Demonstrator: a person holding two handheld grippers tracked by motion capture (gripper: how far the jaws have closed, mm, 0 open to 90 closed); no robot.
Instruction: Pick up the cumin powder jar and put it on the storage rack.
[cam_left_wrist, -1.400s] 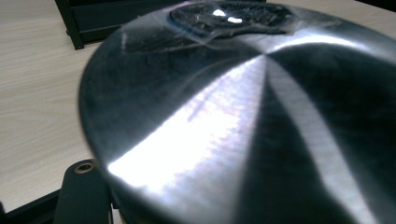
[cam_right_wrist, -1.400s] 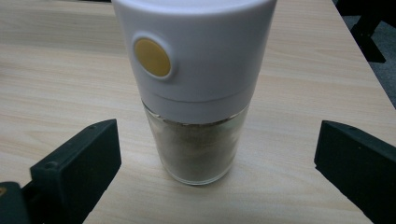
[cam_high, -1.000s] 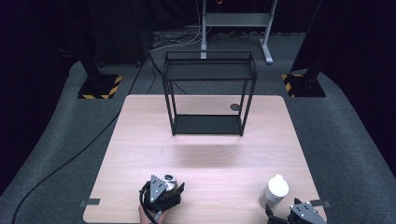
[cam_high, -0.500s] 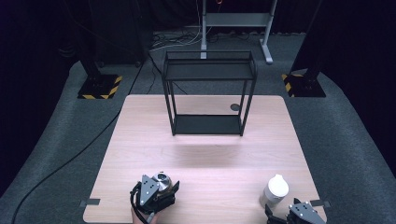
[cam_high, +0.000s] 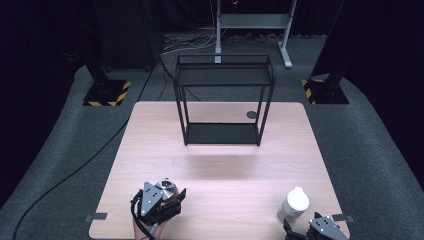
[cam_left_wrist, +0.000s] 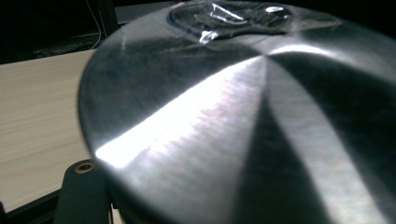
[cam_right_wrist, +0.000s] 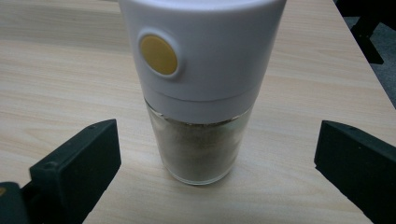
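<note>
Right gripper view: we are flanking the grinder (cam_right_wrist: 201, 93), jaws apart; its glass looks slick, fragile. Left gripper (cam_high: 156, 204) is crowding the steel canister (cam_left_wrist: 243, 121) near the table's (cam_high: 220, 165) front edge, grip unclear.

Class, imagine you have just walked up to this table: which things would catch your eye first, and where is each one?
A black two-tier wire rack stands at the far middle of the wooden table. At the near right, a white-capped grinder stands upright between the open jaws of the right gripper. At the near left, a shiny steel container sits up against the left gripper.
</note>
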